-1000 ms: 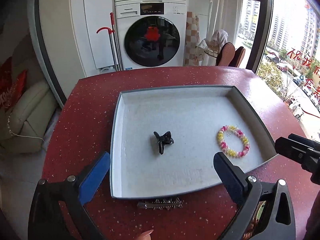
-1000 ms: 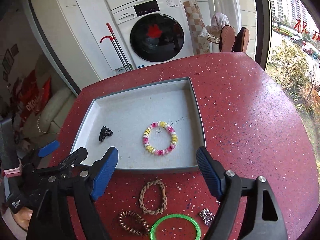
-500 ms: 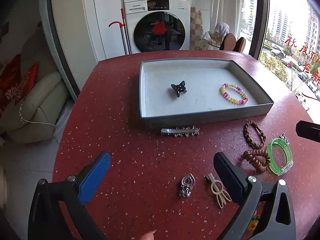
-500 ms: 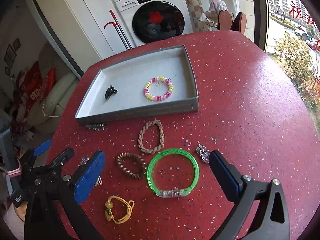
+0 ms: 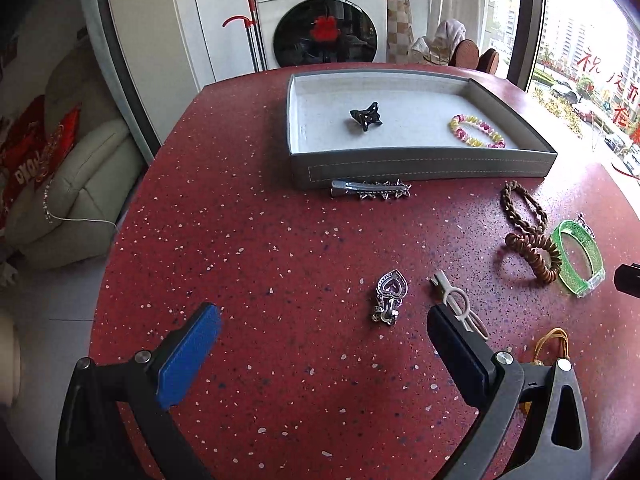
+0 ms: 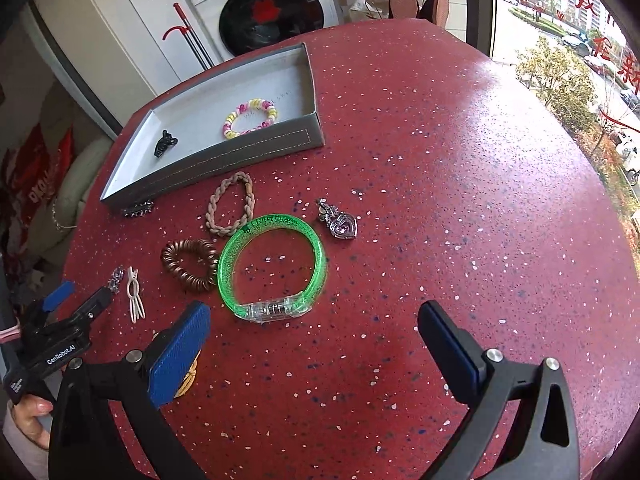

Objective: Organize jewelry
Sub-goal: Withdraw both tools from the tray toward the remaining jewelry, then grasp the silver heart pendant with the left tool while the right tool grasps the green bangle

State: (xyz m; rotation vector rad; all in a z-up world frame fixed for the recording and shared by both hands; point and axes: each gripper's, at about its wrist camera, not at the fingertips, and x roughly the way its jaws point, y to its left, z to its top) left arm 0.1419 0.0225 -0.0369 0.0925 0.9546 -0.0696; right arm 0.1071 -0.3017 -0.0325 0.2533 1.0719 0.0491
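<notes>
Blue-padded and spread wide, the left gripper (image 5: pixel 322 338) and the right gripper (image 6: pixel 314 330) both hover empty above the near part of the red speckled table (image 6: pixel 460 200). Nearest the left one lie a silver heart pendant (image 5: pixel 389 295) and a cream hair clip (image 5: pixel 456 306), whose far end sits right beside its right finger; a yellow cord bracelet (image 5: pixel 552 346) is partly hidden behind that finger. Ahead of the right gripper sit the green bangle (image 6: pixel 272 266), a brown coil hair tie (image 6: pixel 190 265), a braided bracelet (image 6: pixel 232 206) and a second heart pendant (image 6: pixel 340 220). Further on, a spiky silver barrette (image 5: pixel 370 191) lies against the front wall of the grey tray (image 5: pixel 420 168), which holds a black claw clip (image 5: pixel 366 116) and a pink-and-yellow bead bracelet (image 5: pixel 476 132). The pieces crowd together — the bangle seems to touch the braid and sits just beside the coil — so a wide grab could drag a neighbour along, and the flat pendants may well slip from the pads.
</notes>
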